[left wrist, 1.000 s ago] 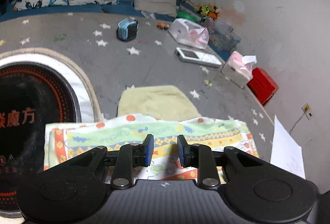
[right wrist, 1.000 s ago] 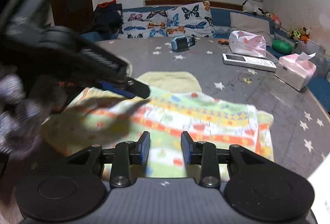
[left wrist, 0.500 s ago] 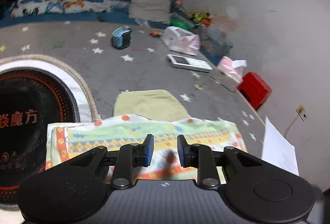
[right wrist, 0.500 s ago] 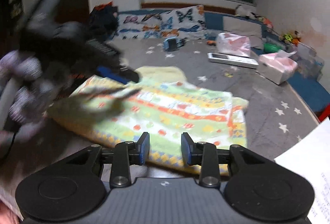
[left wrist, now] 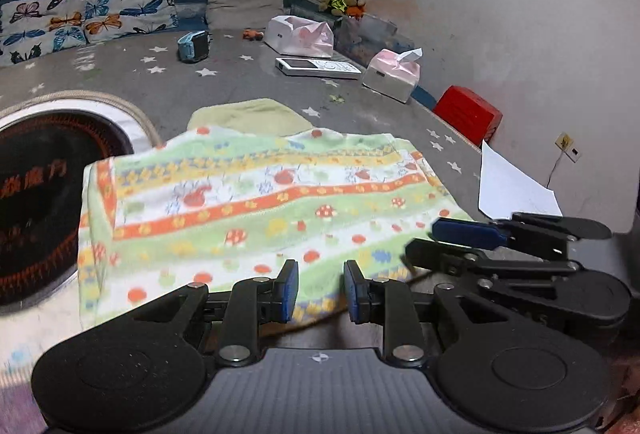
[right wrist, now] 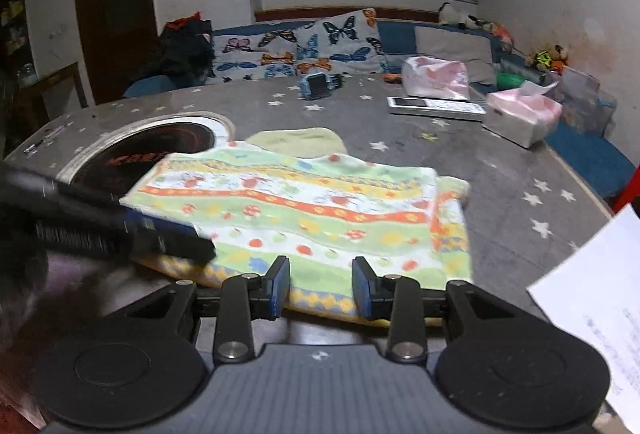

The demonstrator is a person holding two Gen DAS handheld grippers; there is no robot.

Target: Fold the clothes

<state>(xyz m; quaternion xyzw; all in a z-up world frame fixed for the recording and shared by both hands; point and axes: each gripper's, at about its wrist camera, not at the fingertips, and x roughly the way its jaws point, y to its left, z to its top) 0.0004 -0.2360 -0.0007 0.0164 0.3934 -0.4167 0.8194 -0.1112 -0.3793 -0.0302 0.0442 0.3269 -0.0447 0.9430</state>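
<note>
A striped green, orange and white patterned cloth (left wrist: 256,202) lies flat and folded on the grey star-print table; it also shows in the right wrist view (right wrist: 312,210). A pale yellow cloth (left wrist: 248,116) lies folded just behind it, partly under it. My left gripper (left wrist: 318,292) is open and empty over the cloth's near edge. My right gripper (right wrist: 321,288) is open and empty over the same near edge, further right. The right gripper shows in the left wrist view (left wrist: 432,238) at the cloth's right corner. The left gripper shows in the right wrist view (right wrist: 200,242) at the cloth's left side.
A round black induction plate (left wrist: 36,202) is set in the table at the left. A white paper sheet (left wrist: 512,190) lies at the right edge. A tissue box (left wrist: 392,74), a white remote (left wrist: 316,66), a plastic bag (left wrist: 300,36) and a blue toy (left wrist: 194,46) sit further back.
Both grippers have drawn back toward the cloth's near edge and lowered. The left gripper has swung right, so the right gripper now shows beside it. The cloth lies as before.
</note>
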